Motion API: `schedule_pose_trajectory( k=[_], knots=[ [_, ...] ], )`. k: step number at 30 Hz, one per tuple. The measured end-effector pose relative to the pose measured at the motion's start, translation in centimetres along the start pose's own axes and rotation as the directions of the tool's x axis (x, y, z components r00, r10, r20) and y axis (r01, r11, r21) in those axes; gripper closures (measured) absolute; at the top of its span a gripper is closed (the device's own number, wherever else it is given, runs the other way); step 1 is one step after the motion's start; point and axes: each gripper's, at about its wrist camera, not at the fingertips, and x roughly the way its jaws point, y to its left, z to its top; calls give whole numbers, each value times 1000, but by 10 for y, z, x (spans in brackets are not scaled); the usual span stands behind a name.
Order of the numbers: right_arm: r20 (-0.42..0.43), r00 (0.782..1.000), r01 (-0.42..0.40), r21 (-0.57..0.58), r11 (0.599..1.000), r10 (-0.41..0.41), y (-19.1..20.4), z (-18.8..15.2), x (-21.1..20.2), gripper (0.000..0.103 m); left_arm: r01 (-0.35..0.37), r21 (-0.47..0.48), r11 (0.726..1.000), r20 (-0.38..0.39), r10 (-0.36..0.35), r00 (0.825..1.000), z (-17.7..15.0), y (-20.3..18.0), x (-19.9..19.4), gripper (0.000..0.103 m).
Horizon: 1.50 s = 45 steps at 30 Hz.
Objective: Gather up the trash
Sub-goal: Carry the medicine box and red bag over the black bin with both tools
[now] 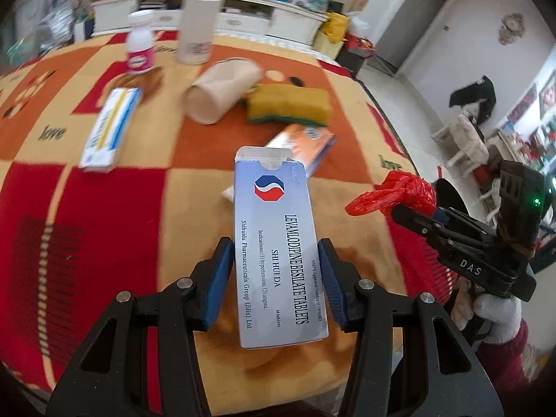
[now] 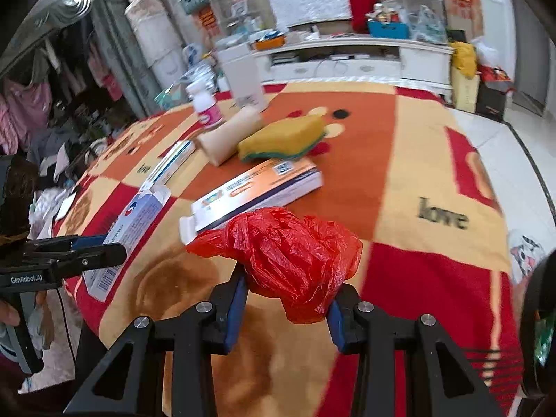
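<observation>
Your left gripper (image 1: 276, 271) pinches the grey tablet box (image 1: 278, 243) lifted above the checked blanket (image 1: 104, 208), and your right gripper (image 2: 288, 299) squeezes the crumpled red plastic bag (image 2: 295, 253) just beside that box, nearer than the orange box (image 2: 257, 191).

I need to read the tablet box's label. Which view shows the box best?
The left wrist view: the tablet box faces the camera, print legible, between the left claw's pads. The right wrist view shows it obliquely, blurred.
</observation>
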Motion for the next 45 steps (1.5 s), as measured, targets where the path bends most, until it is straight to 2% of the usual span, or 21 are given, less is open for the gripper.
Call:
schedule_pose_trajectory(
  k=[15,24,32,41,45],
  knots=[
    [55,987,143,131,981,-151,-70,-20,-52,64,91,162,983,-29,-87,996,34,-104,56,55],
    [67,969,217,215,952,-236,-115,-34,-81,64,173,218,961,-79,-160,984,47,-165,87,55],
    [68,945,283,314,906,-319,-162,-52,-111,64,241,265,934,-118,-217,969,53,-219,110,55],
    [44,904,365,439,821,-425,-221,-77,-148,64,291,324,900,-162,-251,955,53,-278,136,55],
    [27,894,381,477,792,-447,-239,-86,-156,64,300,346,889,-180,-251,951,51,-299,150,55]
  ],
)
